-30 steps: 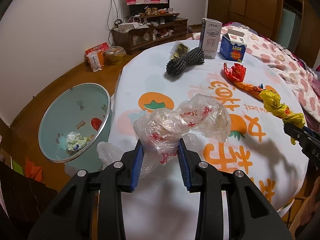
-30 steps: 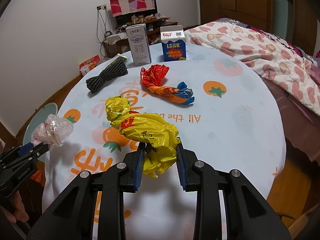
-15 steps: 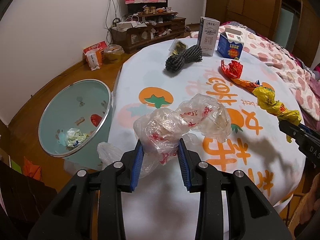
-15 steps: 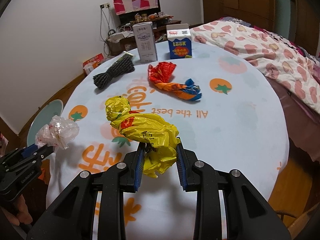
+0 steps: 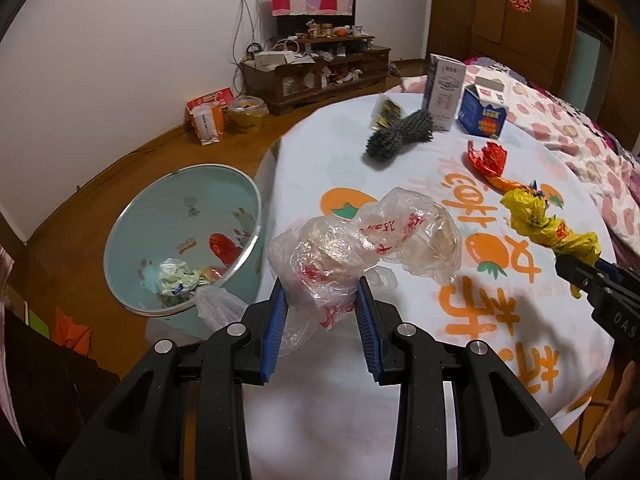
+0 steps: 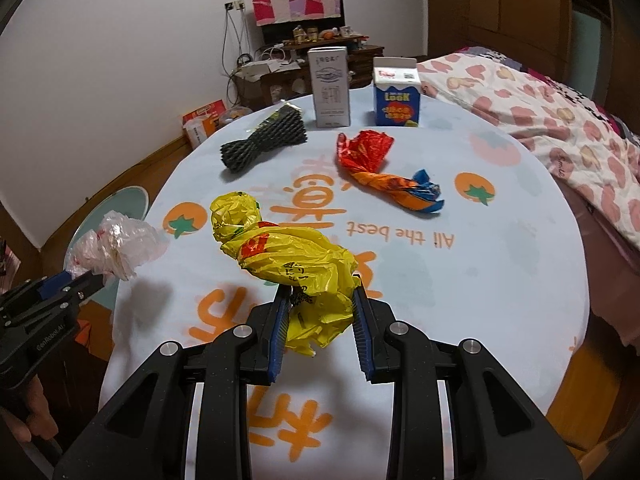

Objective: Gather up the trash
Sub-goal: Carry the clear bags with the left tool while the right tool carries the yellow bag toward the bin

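Left gripper (image 5: 320, 320) is clamped on the clear plastic bag (image 5: 360, 248), blue pads pinching its crumpled lower end while the rest balloons up and forward, lifted off the table (image 5: 320, 408) near its left edge. Right gripper (image 6: 318, 320) has the yellow plastic bag (image 6: 288, 256) pinned between its pads too, the knotted end sticking out ahead, held above the near part of the table. So both hands are loaded: this looks like the carry step, pick-ups done, drop-offs not yet made.

Next up, I'd judge, the left load goes to the teal bin (image 5: 180, 240) standing on the floor just off the table's left edge. That calls for a swing left past the edge, then releasing over the open mouth. The bag is light and floppy, so it may cling to the pads. The yellow one has farther to travel across.

Still waiting on the table: the red-orange wrapper (image 6: 384, 176) mid-table, the dark mesh bundle (image 6: 264, 144) toward the far left edge, and the white carton (image 6: 330, 88) and blue carton (image 6: 396, 96) upright at the far edge.

Hard to read: the bin's near side sits behind the left gripper and a scrap of plastic, and whether the cartons are empty can't be told.
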Demonstrator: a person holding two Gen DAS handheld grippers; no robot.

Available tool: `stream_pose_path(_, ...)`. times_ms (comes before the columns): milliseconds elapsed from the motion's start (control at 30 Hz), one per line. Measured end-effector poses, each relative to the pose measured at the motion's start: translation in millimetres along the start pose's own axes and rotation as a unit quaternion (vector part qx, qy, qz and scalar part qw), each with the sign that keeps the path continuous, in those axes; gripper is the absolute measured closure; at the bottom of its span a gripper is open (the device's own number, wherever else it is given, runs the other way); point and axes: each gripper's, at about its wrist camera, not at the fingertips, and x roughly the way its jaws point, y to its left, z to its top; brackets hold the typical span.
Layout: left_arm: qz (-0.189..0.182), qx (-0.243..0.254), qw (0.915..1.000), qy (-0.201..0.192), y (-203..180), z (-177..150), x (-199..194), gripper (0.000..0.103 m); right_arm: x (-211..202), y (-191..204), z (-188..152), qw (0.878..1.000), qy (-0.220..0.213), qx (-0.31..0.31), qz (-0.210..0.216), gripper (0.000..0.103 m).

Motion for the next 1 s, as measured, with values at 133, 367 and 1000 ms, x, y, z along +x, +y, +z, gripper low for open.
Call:
stream_pose_path(133, 0.005, -0.009, 0.9999, -0.004, 9.4, 1.1, -3.4, 0.069, 1.7, 9.4, 2.1, 1.0, 0.0, -0.01, 0.005, 0.073)
stream_pose_path(367, 0.021, -0.025, 0.9994, -0.009, 28.6, 2.4, -7.0, 0.069, 6.9, 30.1, 6.1, 0.999, 0.002, -0.028, 0.018, 0.073)
stream_pose_path(1000, 0.042, -0.062, 0.9971, -0.012, 65.5, 5.1, -9.9, 0.069, 18.9, 88.8, 24.6, 0.996, -0.005, -0.072, 0.055, 0.073)
